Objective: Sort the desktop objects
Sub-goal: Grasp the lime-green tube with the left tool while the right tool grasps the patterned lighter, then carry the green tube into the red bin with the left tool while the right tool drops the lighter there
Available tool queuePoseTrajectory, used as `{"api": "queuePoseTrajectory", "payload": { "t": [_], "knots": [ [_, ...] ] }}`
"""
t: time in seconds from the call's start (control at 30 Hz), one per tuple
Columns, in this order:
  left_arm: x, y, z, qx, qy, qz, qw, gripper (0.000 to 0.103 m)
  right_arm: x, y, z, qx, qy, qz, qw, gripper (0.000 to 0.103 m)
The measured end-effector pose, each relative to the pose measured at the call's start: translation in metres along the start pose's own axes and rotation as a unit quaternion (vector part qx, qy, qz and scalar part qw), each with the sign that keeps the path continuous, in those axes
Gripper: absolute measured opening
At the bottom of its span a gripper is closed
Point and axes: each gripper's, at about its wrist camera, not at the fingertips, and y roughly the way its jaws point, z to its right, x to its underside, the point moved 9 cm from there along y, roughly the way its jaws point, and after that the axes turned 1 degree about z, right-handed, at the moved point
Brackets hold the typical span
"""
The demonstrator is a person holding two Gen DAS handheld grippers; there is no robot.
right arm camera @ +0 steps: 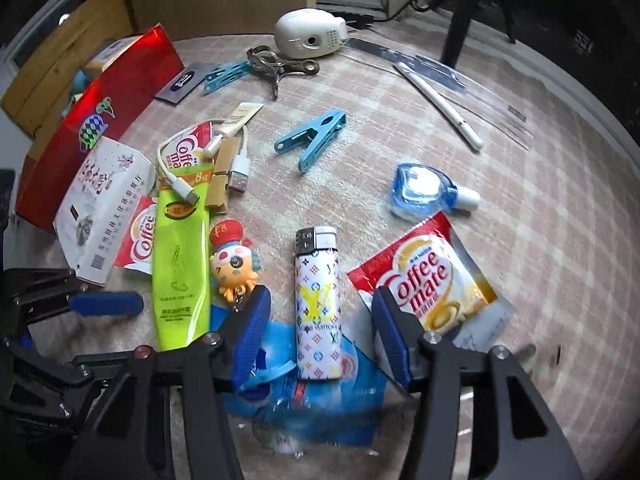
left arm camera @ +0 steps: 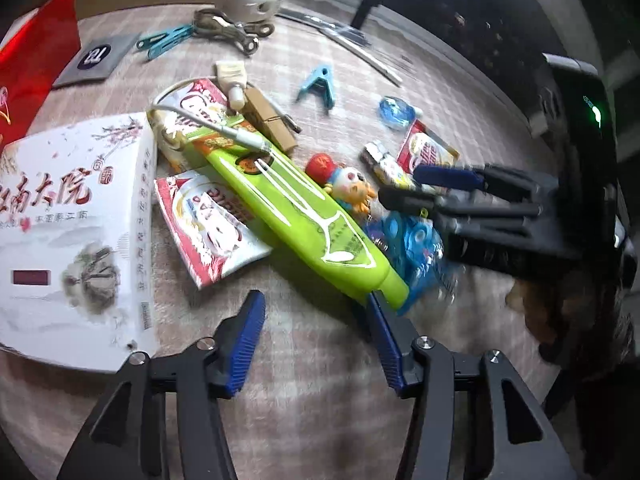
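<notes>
With both hand-held grippers, left (left arm camera: 316,332) and right (right arm camera: 320,334), open and empty: could nudge patterned white lighter (right arm camera: 318,304) off crinkly blue packet (right arm camera: 320,396).

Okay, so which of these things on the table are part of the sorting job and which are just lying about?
To sort:
lighter
green tube
cartoon keychain
Coffee mate sachet
blue clothes peg
eye-drop bottle
white pen

Probably just there:
white desk device
tablecloth
wooden board
</notes>
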Motion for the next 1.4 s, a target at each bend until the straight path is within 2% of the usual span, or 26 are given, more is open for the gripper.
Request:
{"api": "queuePoseTrajectory", "payload": {
  "t": [0.03,0.1,0.13,0.17,0.3,0.43,0.57,0.63,0.7,0.77,0.9,1.03,1.1,1.27,1.4],
  "knots": [
    [-0.003,0.000,0.000,-0.002,-0.008,0.004,1.0000,0.054,0.001,-0.001,-0.001,0.001,-0.005,0.002,1.000,0.052],
    [-0.008,-0.001,-0.001,-0.004,-0.021,0.009,0.9997,0.055,0.004,-0.002,-0.004,0.001,-0.016,0.006,1.000,0.042],
    [-0.008,-0.002,0.000,-0.004,-0.025,0.011,0.9996,0.056,0.007,-0.003,-0.004,-0.001,-0.019,0.005,1.000,0.027],
    [-0.009,-0.003,0.000,-0.004,-0.030,0.013,0.9995,0.056,0.009,-0.005,-0.002,-0.010,-0.010,0.007,1.000,0.023],
    [-0.012,-0.010,0.003,0.007,-0.040,0.027,0.9988,0.056,0.014,-0.012,0.008,-0.047,0.033,0.004,0.998,0.023],
    [-0.016,-0.020,0.000,0.012,-0.051,0.041,0.9978,0.056,0.015,-0.013,0.005,-0.037,0.009,-0.006,0.999,0.027],
    [-0.023,-0.006,-0.004,0.016,-0.074,0.033,0.9965,0.053,0.012,-0.010,0.004,-0.025,0.013,0.002,1.000,0.023],
    [-0.026,-0.004,0.004,0.019,-0.068,0.042,0.9966,0.043,0.012,-0.011,0.009,-0.052,0.053,0.010,0.997,0.023],
    [-0.030,-0.002,0.011,0.021,-0.061,0.051,0.9966,0.020,0.011,-0.011,0.016,-0.092,0.104,0.016,0.990,0.023],
    [-0.031,-0.003,0.017,0.024,-0.050,0.055,0.9970,0.014,0.012,-0.012,0.021,-0.119,0.142,0.021,0.982,0.023],
    [-0.028,-0.005,0.027,0.025,-0.021,0.058,0.9978,0.007,0.018,-0.016,0.022,-0.140,0.180,0.031,0.973,0.023],
    [-0.020,-0.018,0.028,0.025,-0.007,0.055,0.9981,0.007,0.025,-0.023,0.027,-0.168,0.228,0.047,0.958,0.023],
    [-0.020,-0.020,0.031,0.022,0.000,0.058,0.9981,0.007,0.028,-0.030,0.030,-0.170,0.243,0.061,0.953,0.023],
    [-0.011,-0.041,0.027,0.005,0.027,0.066,0.9974,0.007,0.036,-0.047,0.034,-0.132,0.237,0.080,0.959,0.023],
    [0.003,-0.056,0.018,-0.003,0.039,0.065,0.9971,0.007,0.044,-0.061,0.032,-0.120,0.243,0.092,0.958,0.023]
  ]
}}
